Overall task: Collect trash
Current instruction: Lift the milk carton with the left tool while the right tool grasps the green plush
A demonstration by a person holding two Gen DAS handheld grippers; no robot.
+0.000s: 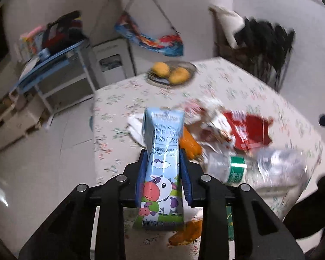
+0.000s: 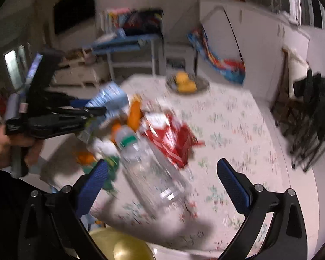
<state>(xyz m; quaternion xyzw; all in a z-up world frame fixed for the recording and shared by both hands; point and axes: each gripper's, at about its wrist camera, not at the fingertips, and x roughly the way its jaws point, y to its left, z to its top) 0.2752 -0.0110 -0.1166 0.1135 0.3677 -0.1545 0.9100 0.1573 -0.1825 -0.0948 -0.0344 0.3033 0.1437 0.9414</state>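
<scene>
On the left, the left tool has its blue pads pressed against both sides of a light-blue milk carton printed with a cartoon cow, the carton standing lengthwise between them over the near edge of the floral-clothed surface. Just right of the carton lie an orange wrapper, a clear plastic bottle with a green label on its side, and a crumpled red packet. On the right, the right tool stands wide apart and empty, with the bottle lying on the surface between its pads.
</scene>
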